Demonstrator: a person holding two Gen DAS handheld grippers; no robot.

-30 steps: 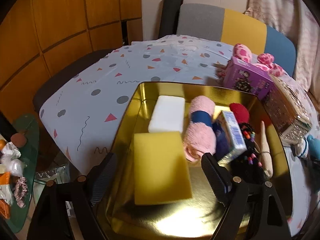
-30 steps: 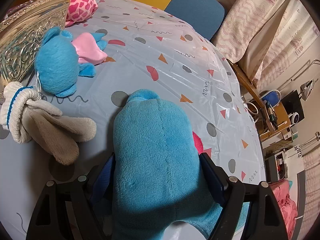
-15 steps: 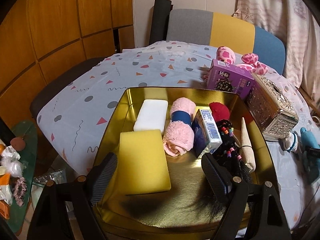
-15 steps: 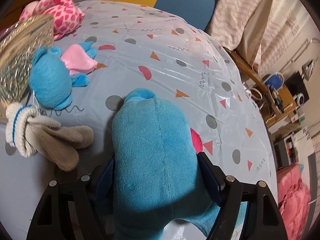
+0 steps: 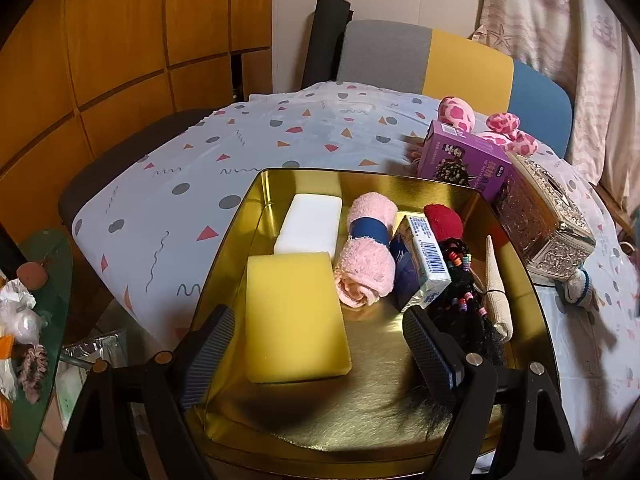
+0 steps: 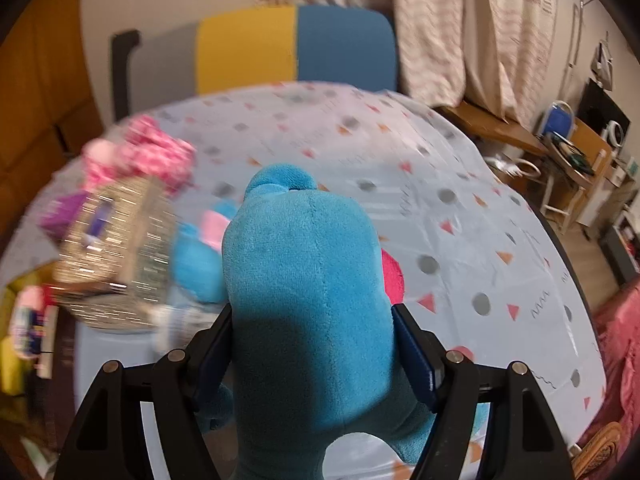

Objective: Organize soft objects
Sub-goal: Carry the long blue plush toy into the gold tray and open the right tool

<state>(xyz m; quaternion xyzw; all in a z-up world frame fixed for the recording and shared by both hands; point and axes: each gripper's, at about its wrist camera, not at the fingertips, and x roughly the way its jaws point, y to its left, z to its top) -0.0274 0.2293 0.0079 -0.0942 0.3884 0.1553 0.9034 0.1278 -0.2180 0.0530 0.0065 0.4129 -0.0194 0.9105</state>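
My right gripper [image 6: 310, 344] is shut on a big blue plush toy [image 6: 304, 280] and holds it above the table. My left gripper [image 5: 316, 344] is open and empty over the near part of a gold tray [image 5: 520, 280]. The tray holds a yellow sponge [image 5: 294, 316], a white sponge [image 5: 310, 224], a rolled pink towel [image 5: 366, 252], a tissue pack [image 5: 424, 264], a red soft thing [image 5: 442, 222] and a black wig with beads [image 5: 464, 300]. A small blue plush [image 6: 198, 264] and a pink spotted plush [image 6: 140, 160] lie on the table, blurred.
A silver ornate box [image 5: 548, 224] and a purple box [image 5: 460, 164] stand right of the tray. A rolled sock [image 5: 578, 286] lies by the silver box. A chair [image 5: 440, 64] stands behind the table. A side table with clutter [image 5: 24, 304] is at left.
The right gripper has lifted the blue plush and swung left, bringing the silver box and tray into view. The left gripper has drawn back from the tray a little.
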